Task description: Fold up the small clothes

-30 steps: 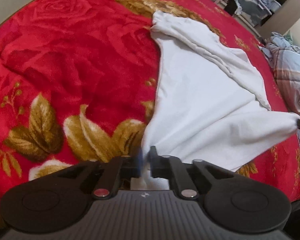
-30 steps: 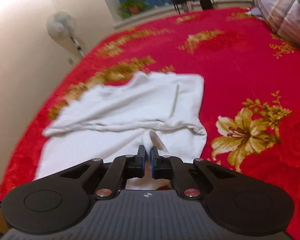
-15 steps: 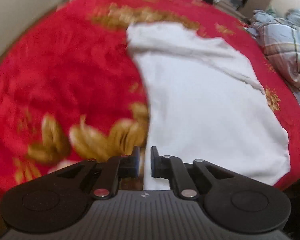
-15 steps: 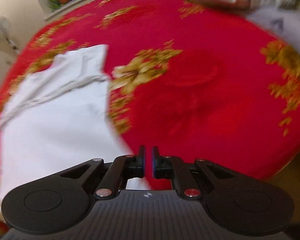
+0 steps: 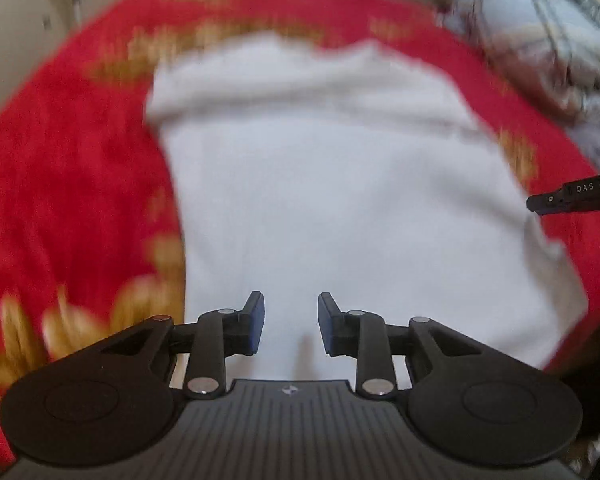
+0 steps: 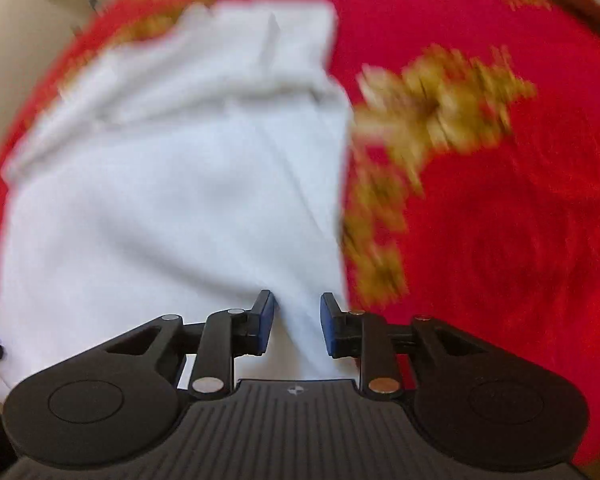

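We see a red blanket [image 5: 72, 184] with gold flower patterns filling most of both views, spread over what looks like a bed. It runs out past our fingers on every side, and motion blur smears its pattern.

On it lies the white garment [image 5: 340, 200], flat, directly ahead of both pairs of fingers. Its long axis runs straight away from our fingertips in both views, the near hem passing under the fingers. At its far end a folded band of cloth lies across it. We cannot tell the kind of garment through the blur.

In the left wrist view the garment sits centred ahead of the left gripper [image 5: 291, 322], with red blanket to the left of the fingers. A rumpled plaid quilt [image 5: 548, 40] lies far ahead and to the right, and the tip of the right gripper [image 5: 572, 196] pokes in from the right edge above the garment's right border.

In the right wrist view the garment lies ahead and to the left of the fingers, and a large gold flower [image 6: 440, 112] lies ahead to the right. A pale wall [image 6: 16, 60] rises far to the left.

Both grippers hover with fingers [image 6: 265, 322] apart, blue pads facing each other, holding nothing, white cloth showing in each gap.
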{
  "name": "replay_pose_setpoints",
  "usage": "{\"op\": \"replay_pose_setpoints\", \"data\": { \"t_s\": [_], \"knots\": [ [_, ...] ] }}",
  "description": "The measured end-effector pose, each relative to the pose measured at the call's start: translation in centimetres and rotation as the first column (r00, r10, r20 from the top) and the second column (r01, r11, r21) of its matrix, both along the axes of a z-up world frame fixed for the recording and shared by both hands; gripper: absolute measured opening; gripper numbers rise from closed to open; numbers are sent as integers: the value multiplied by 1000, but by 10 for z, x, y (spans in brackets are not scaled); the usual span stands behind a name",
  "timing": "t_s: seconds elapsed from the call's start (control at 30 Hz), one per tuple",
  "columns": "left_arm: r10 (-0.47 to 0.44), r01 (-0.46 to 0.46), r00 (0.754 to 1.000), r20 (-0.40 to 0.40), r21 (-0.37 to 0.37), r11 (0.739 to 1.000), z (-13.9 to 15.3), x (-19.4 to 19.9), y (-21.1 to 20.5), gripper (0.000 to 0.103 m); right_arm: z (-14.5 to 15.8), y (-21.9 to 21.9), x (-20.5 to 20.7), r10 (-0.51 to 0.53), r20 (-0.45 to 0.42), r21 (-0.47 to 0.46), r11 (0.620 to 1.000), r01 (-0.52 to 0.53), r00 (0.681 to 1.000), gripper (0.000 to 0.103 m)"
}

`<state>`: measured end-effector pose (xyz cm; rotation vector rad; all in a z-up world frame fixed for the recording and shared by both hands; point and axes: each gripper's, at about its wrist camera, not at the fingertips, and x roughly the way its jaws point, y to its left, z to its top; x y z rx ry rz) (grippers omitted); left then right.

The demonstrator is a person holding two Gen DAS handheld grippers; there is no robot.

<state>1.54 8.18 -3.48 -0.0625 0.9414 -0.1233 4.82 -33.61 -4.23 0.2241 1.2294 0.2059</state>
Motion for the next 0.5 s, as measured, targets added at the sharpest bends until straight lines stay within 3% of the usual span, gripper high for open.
{"op": "replay_pose_setpoints", "data": {
  "t_s": [0.1, 0.17, 0.37, 0.5],
  "knots": [
    [2, 0, 996, 89, -22, 1000, 20, 36, -20, 32, 28, 4, 22, -14, 167, 20, 1000, 11, 986, 27],
    [-18, 22, 991, 133, -30, 999, 32, 67, -43, 26, 42, -1, 40, -48, 235, 33, 999, 42, 971, 27],
    [-89, 107, 971, 221, -71, 992, 39, 157, -130, 26, 61, -29, 70, -190, 317, 93, 981, 169, 929, 28],
    [-96, 109, 983, 160, -80, 991, 9, 215, -185, 30, 57, -35, 79, -213, 292, 109, 976, 188, 933, 28]
  ]
}}
